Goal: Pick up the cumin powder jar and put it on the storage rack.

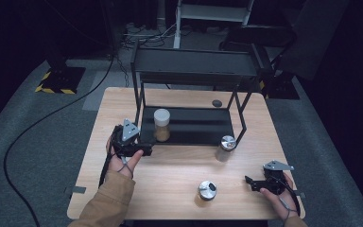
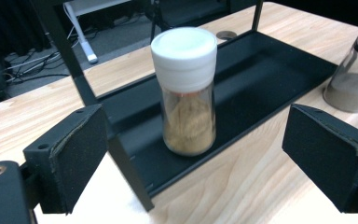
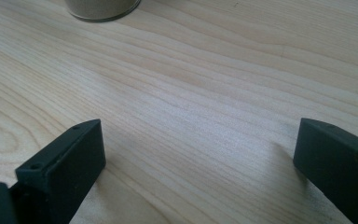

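Note:
A glass jar point(image 1: 161, 124) point(image 2: 186, 93) with a white lid and brown powder stands upright on the lower tray point(image 1: 198, 130) point(image 2: 270, 79) of a black rack. My left gripper point(image 1: 146, 149) point(image 2: 198, 161) is just off the tray's left front corner, open, with the jar beyond its jaws and untouched. My right gripper point(image 1: 248, 181) point(image 3: 196, 158) rests open low over the bare table point(image 1: 170, 170) at the front right, with nothing between its jaws.
A silver-lidded jar point(image 1: 226, 147) point(image 2: 352, 84) of grey powder stands by the rack's right front leg. Another silver-lidded jar point(image 1: 207, 190) point(image 3: 102, 9) stands near the table's front edge. The rack's upper shelf point(image 1: 194, 64) overhangs the tray. A small dark disc point(image 1: 216, 103) point(image 2: 226, 34) lies behind.

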`<action>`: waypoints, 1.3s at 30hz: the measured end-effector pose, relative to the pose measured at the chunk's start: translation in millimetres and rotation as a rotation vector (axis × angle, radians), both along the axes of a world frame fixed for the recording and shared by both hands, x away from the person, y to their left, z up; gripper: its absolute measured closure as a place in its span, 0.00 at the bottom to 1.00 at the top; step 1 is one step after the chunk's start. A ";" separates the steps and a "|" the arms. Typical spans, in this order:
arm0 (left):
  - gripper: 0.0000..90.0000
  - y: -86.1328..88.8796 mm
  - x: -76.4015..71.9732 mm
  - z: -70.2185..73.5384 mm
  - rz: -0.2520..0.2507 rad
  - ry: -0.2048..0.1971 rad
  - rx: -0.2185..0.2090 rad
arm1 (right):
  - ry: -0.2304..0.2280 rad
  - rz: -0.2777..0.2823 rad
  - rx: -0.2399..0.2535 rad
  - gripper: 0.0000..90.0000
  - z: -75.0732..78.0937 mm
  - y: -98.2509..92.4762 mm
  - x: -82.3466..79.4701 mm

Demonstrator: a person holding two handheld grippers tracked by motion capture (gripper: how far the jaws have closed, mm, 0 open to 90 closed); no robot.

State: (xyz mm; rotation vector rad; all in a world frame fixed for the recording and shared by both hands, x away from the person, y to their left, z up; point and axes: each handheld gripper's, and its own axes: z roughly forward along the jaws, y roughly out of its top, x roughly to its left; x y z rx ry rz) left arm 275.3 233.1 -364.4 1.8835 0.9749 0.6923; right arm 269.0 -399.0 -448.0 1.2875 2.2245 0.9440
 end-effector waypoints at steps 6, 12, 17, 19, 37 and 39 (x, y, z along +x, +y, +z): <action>0.07 7.8 -14.2 -6.3 0.009 0.010 0.005 | 0.000 0.000 0.000 0.02 0.0 0.0 0.0; 0.07 14.1 -22.9 -11.8 0.009 0.029 0.014 | -0.001 0.000 0.000 0.02 -0.1 -0.1 -0.1; 0.07 22.5 -29.6 -19.4 0.018 0.050 0.014 | 0.000 0.000 0.000 0.02 -0.1 -0.1 -0.1; 0.07 25.0 -31.6 -22.8 0.021 0.056 0.013 | -0.001 0.000 0.000 0.02 -0.1 -0.1 -0.1; 0.07 38.4 -45.4 -52.8 0.035 0.134 0.035 | -0.001 -0.002 0.000 0.02 -0.1 0.2 -0.4; 0.07 39.3 -45.4 -55.5 0.036 0.143 0.039 | -0.001 -0.002 0.000 0.03 -0.1 0.3 -0.4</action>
